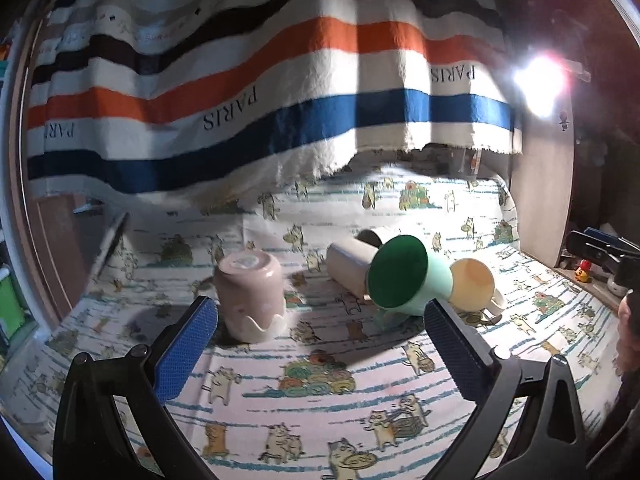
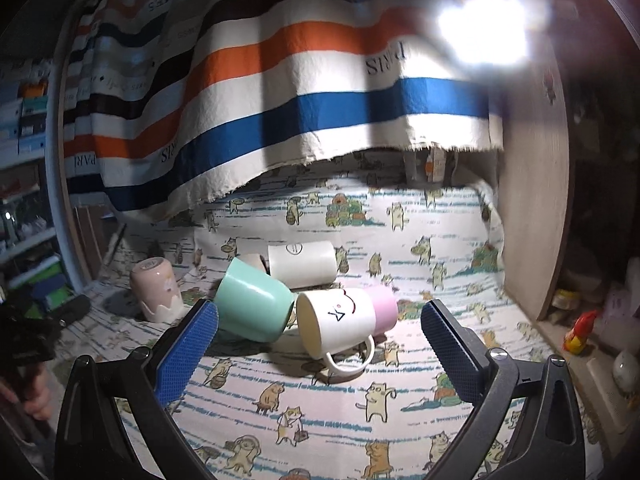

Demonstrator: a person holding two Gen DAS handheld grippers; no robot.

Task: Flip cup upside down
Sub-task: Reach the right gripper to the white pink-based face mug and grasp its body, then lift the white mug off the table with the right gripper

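Note:
A pink cup (image 1: 250, 294) with a wavy white rim stands upside down on the cat-print cloth, just beyond my left gripper's left finger. It also shows in the right wrist view (image 2: 156, 290) at the left. A mint green cup (image 1: 404, 274) (image 2: 254, 300) lies on its side. A white mug with a drawn face and pink base (image 2: 340, 326) (image 1: 476, 286) lies on its side beside it, handle down. A cream cup (image 1: 350, 266) (image 2: 302, 266) lies on its side behind. My left gripper (image 1: 320, 338) is open and empty. My right gripper (image 2: 320, 340) is open and empty, just short of the mugs.
A striped "PARIS" blanket (image 1: 280, 92) hangs at the back over the cloth (image 1: 320, 392). A wooden panel (image 2: 532, 200) bounds the right side, with small figurines (image 2: 578, 332) beyond it. A bright lamp (image 2: 484, 28) glares at the upper right. Shelves (image 2: 24, 128) stand at the left.

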